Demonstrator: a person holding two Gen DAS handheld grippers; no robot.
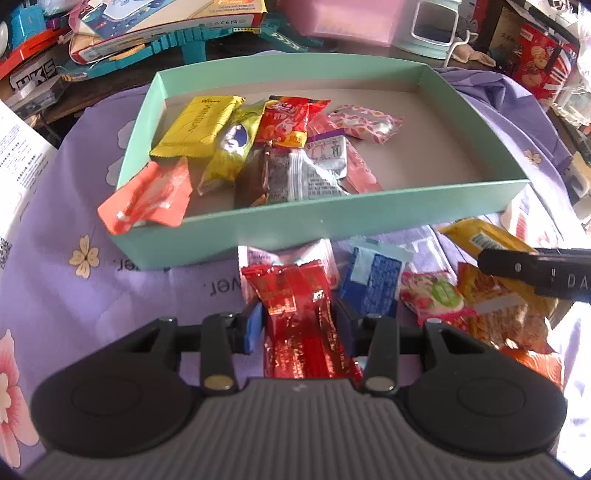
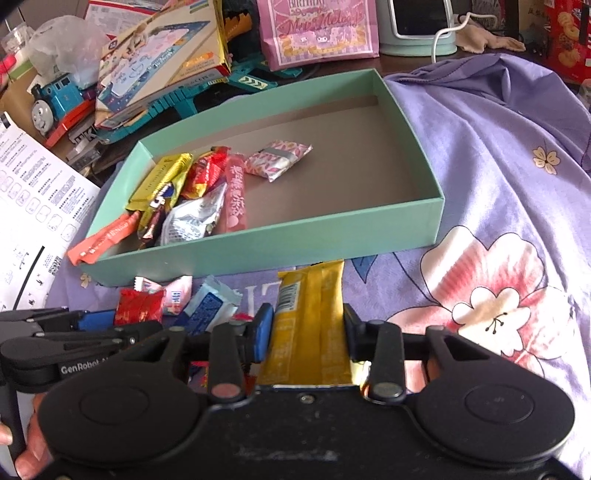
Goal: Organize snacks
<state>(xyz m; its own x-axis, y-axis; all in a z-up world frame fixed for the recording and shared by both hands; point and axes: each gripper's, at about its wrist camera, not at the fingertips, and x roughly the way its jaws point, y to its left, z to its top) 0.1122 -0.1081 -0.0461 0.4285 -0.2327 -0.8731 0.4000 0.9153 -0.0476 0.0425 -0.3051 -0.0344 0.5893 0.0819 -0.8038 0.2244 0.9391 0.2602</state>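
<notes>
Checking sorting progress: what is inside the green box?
The green box holds a pile of snack packets at one end, its other end bare. Packets buried under the pile cannot be seen.

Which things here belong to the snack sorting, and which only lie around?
Job: mint-green cardboard box; shiny red foil packet in left gripper; yellow foil packet in right gripper.
Lying about: blue toy train; pink paper bag; white printed sheet.

Home, toy train (image 2: 55,103), floral bedsheet (image 2: 498,177), clutter

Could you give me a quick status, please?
Left gripper shut on red packet. Right gripper shut on yellow packet. Box ahead, unobstructed.
</notes>
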